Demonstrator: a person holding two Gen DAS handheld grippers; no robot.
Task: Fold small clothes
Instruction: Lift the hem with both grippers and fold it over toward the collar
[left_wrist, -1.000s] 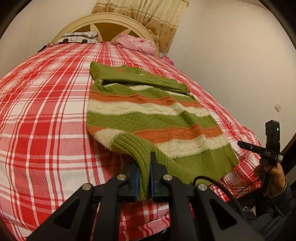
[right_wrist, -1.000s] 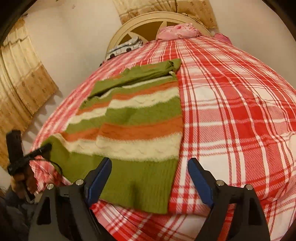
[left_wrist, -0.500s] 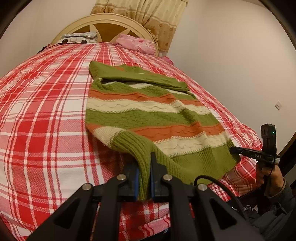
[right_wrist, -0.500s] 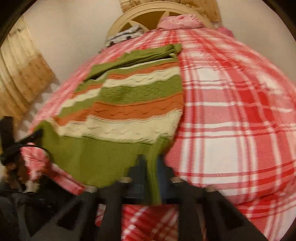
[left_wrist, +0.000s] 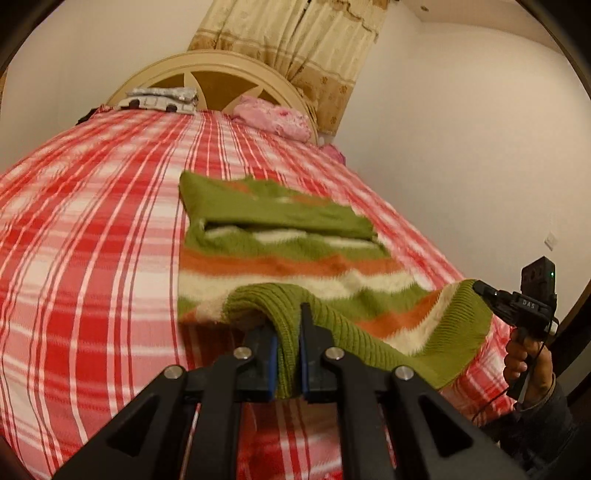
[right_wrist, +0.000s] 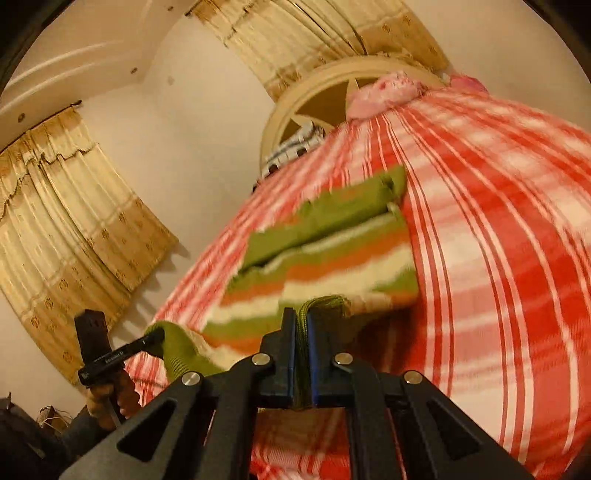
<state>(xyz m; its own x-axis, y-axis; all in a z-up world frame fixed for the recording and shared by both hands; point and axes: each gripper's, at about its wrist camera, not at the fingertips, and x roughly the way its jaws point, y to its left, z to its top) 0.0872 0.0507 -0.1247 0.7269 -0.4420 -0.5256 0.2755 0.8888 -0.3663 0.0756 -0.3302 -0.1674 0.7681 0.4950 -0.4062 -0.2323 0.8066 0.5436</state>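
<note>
The left gripper (left_wrist: 287, 354) was clamped on the green ribbed hem of the striped sweater (left_wrist: 280, 254), the knit pinched between its blue-padded fingers (left_wrist: 271, 360) and rising in a hump just ahead of them. The right gripper (right_wrist: 301, 360) was likewise clenched on a fold of the same hem, a thin band of green knit squeezed between its pads. From each tool the sweater ran forward and away, its near edge lifted off the red plaid bedspread (left_wrist: 92, 240) while its far part lay flat on the bed, topped by a folded green band at the end farthest from the grippers. In the left wrist view the other gripper showed to the right of the tool, at the raised corner of the hem; in the right wrist view the other gripper showed down to the left, its tip at the hem's opposite corner.

Both views were smeared by motion, so the stripes and plaid lines blurred. The hem beneath each tool's fingers was hidden by the gripper body. Beyond the sweater stood the headboard (left_wrist: 221, 70), a pink pillow (left_wrist: 271, 118) and a folded patterned cloth (left_wrist: 160, 99), small and indistinct.
</note>
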